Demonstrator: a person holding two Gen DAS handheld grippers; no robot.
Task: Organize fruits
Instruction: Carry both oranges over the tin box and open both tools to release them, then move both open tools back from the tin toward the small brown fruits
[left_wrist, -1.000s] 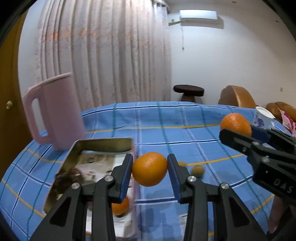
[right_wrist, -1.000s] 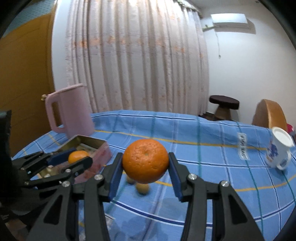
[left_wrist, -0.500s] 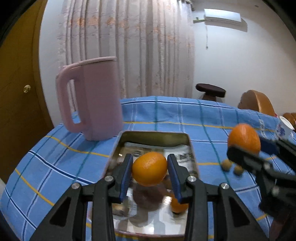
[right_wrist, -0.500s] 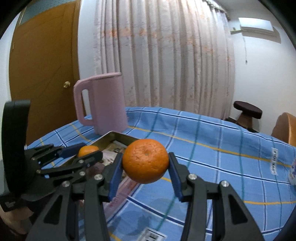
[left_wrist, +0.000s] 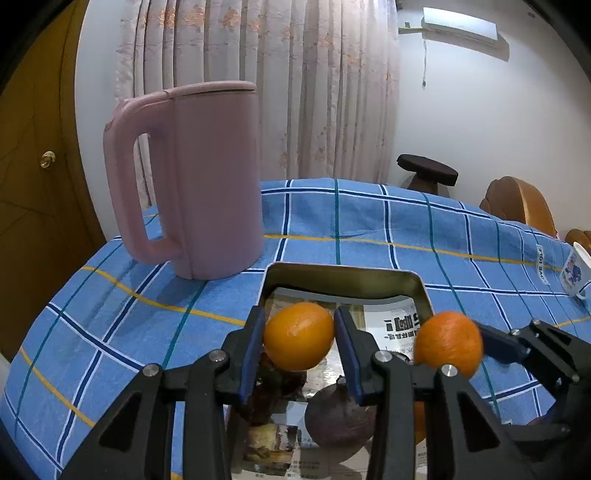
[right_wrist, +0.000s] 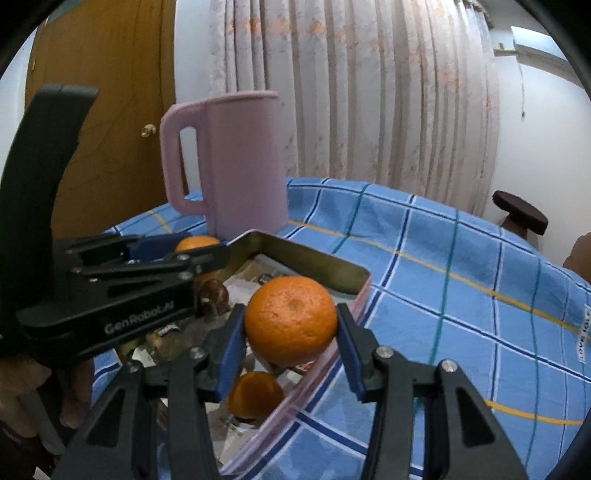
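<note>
My left gripper is shut on a small orange and holds it above the metal tin. My right gripper is shut on a larger orange, over the tin's right side. In the left wrist view that larger orange hangs at the right beside mine. Inside the tin lie a dark purple round fruit, another orange and a brown fruit. The right wrist view shows the left gripper at the left, with its small orange partly hidden.
A tall pink jug stands just behind the tin on the blue checked tablecloth. A white printed cup lies at the far right. A hand grips the left tool. A dark stool and wooden chairs stand beyond the table.
Both grippers have carried their oranges leftward to the tin, which now lies right under them. The jug has grown nearer. The two small brown fruits on the cloth have left view.
</note>
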